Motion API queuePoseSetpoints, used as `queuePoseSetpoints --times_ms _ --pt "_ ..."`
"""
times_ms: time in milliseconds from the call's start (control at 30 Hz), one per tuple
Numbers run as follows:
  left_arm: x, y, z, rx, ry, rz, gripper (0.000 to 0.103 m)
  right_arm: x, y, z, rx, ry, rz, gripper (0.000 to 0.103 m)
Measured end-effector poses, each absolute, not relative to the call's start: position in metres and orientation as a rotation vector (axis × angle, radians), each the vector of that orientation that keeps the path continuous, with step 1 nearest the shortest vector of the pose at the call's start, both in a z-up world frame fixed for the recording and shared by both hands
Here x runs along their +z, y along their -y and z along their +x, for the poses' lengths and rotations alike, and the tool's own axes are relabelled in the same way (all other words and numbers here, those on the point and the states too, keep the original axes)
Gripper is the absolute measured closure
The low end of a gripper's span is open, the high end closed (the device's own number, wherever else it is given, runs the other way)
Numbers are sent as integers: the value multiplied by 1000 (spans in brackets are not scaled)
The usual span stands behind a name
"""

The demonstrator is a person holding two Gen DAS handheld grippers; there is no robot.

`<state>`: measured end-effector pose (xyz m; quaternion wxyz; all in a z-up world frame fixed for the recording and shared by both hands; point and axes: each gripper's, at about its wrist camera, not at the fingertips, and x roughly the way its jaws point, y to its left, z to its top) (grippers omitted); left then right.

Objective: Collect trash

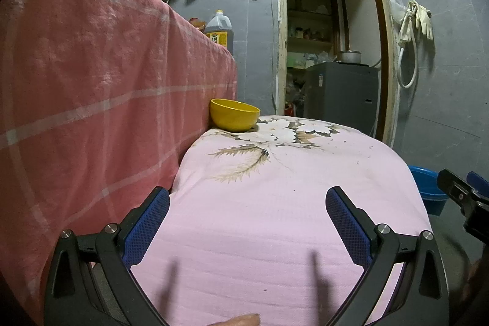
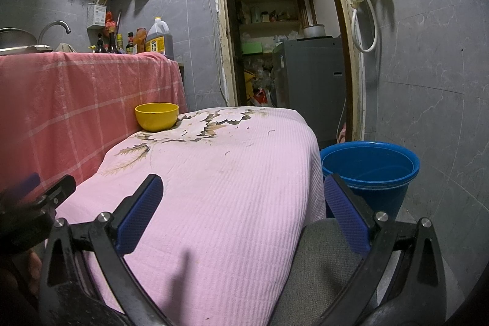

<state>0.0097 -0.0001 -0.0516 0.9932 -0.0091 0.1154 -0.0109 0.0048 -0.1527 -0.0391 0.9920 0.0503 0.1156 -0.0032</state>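
Both my claws, left point(image 1: 247, 203) and right point(image 2: 243, 191), hang spread and empty over the surface's point(image 2: 214, 188) near edge. Only specks point(image 2: 270, 131) toward its far edge look like trash; the bucket point(image 2: 369, 170) waits beside. Pinching such crumbs risks snagging cloth or nudging the bowl point(image 2: 156, 116).
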Motion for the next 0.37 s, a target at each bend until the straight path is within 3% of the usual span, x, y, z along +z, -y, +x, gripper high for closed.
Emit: queuePoseSetpoints --times_ms 367 --pt "-51 -2 13 -19 -233 -7 3 -39 152 4 -7 -233 102 0"
